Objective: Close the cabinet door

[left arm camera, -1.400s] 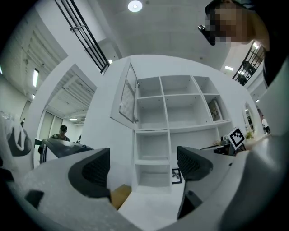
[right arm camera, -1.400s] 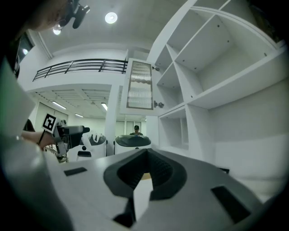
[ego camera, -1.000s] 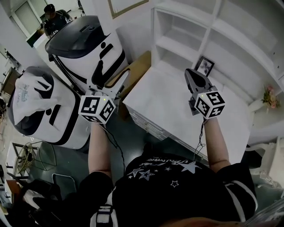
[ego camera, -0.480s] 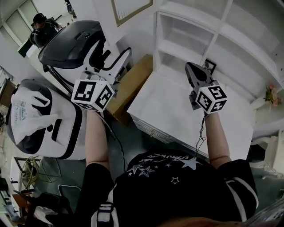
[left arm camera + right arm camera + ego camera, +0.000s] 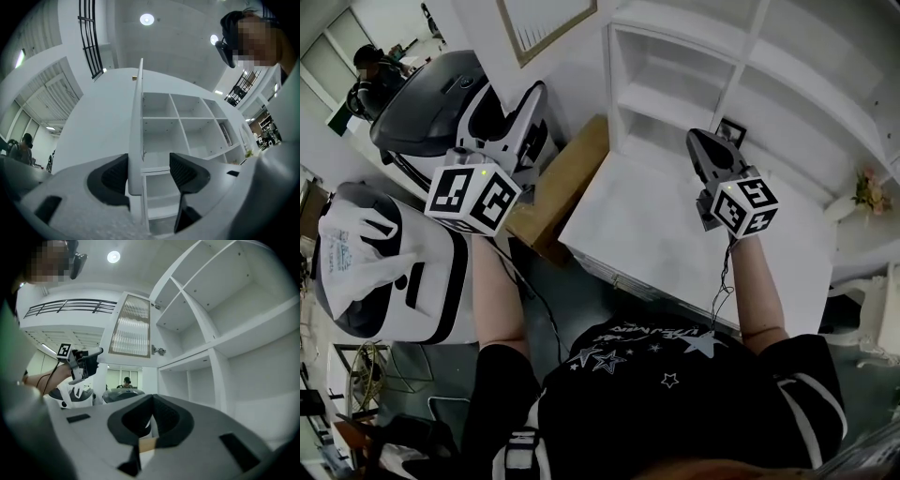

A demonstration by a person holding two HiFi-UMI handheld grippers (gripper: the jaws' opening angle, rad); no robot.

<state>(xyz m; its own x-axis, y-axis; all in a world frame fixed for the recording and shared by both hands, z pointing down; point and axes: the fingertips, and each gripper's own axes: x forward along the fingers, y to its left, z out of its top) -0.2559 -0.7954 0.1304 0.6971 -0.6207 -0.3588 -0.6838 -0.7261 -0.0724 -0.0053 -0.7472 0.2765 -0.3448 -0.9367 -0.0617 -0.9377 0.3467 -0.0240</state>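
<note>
The cabinet door (image 5: 546,25), white-framed with a ribbed glass panel (image 5: 132,324), stands swung out from the white shelf cabinet (image 5: 675,84). In the left gripper view the door (image 5: 136,140) shows edge-on. My left gripper (image 5: 149,171) straddles its lower edge and its jaws are closing. The left pad (image 5: 115,176) is close against the door; a gap remains at the right pad (image 5: 183,173). In the head view the left gripper (image 5: 525,117) reaches up toward the door. My right gripper (image 5: 705,145) hovers over the white desk, shut and holding nothing (image 5: 152,401).
A white desk (image 5: 647,225) lies below the cabinet, with a cardboard box (image 5: 558,192) leaning at its left end. Two large white-and-black machines (image 5: 441,103) (image 5: 384,262) stand on the left. A small picture frame (image 5: 731,131) and flowers (image 5: 867,192) are at the back right. A person (image 5: 370,70) sits far off.
My left gripper has risen and moved up and left toward the door's edge. The right gripper has shifted only slightly over the desk.
</note>
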